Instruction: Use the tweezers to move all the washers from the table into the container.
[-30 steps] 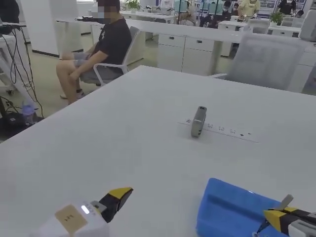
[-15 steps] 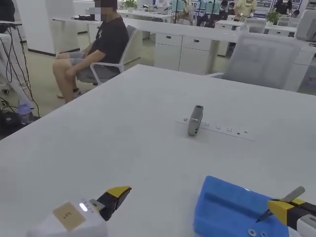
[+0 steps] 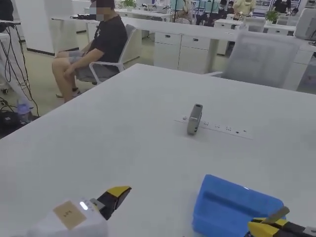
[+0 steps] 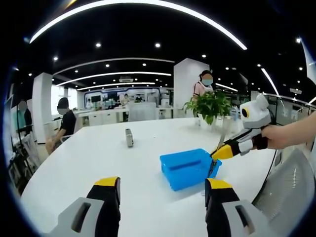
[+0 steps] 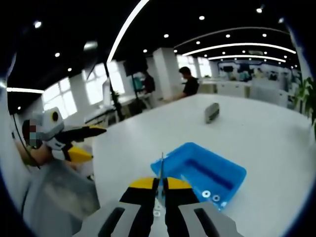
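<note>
Hovering clamped on the tweezers point(image 5: 161, 173) above the blue container point(image 5: 190, 160), whose 5 o'clock corner holds a few washers point(image 5: 211, 196), the right gripper point(image 5: 159, 185) seems between drops and should next seek any washer on the table point(image 5: 256, 133), while the left gripper point(image 4: 162, 182) hangs with jaws apart.

Black jaws capped yellow, white bodies: left gripper point(image 3: 121, 192) at seven o'clock with tan label point(image 3: 67, 214); right gripper point(image 3: 261, 228) at five.

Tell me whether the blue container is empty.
Not empty: the right gripper view shows washers lying inside the blue container.
</note>
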{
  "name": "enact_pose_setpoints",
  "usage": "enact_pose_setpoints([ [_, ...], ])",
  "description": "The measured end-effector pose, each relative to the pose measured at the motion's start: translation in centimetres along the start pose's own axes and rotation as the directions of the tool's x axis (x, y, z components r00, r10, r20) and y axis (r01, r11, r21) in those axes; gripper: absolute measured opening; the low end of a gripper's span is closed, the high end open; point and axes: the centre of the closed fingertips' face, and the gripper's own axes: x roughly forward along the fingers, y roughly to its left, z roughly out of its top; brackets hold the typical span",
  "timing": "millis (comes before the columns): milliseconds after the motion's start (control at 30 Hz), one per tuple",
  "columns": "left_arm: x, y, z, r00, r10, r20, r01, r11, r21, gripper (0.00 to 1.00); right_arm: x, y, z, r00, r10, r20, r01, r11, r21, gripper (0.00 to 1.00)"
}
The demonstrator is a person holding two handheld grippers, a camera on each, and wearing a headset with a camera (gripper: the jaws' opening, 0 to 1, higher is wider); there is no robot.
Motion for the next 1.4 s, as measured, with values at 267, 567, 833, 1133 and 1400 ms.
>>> enact_pose_setpoints([
  [267,0.0,-0.1,-0.1,1.0000,-0.005,-0.005,0.005,1.000,0.002,0.68,0.9,-0.4,-3.3,0.9969,0.007,-0.078,-0.008,1.000,-0.006,0.03],
  [567,0.0,0.0,-0.2,1.0000,-0.003,-0.008,0.003,1.000,0.003,0.68,1.2,-0.4,-3.9,0.9940,-0.004,-0.110,-0.002,0.999,-0.048,0.03],
  [833,0.1,0.0,-0.2,0.9999,-0.003,-0.013,0.003,1.000,0.009,0.67,1.4,0.1,-4.0,0.9911,-0.018,-0.132,-0.006,0.983,-0.183,0.03],
  [1133,0.1,0.0,-0.3,0.9999,-0.004,-0.017,0.004,1.000,0.013,0.66,1.6,0.8,-3.1,0.9924,-0.020,-0.122,-0.004,0.981,-0.192,0.02],
  [1400,0.0,0.0,-0.3,0.9999,-0.003,-0.015,0.003,1.000,0.012,0.66,0.5,0.7,-1.0,0.9962,-0.016,-0.086,-0.003,0.977,-0.215,0.02],
])
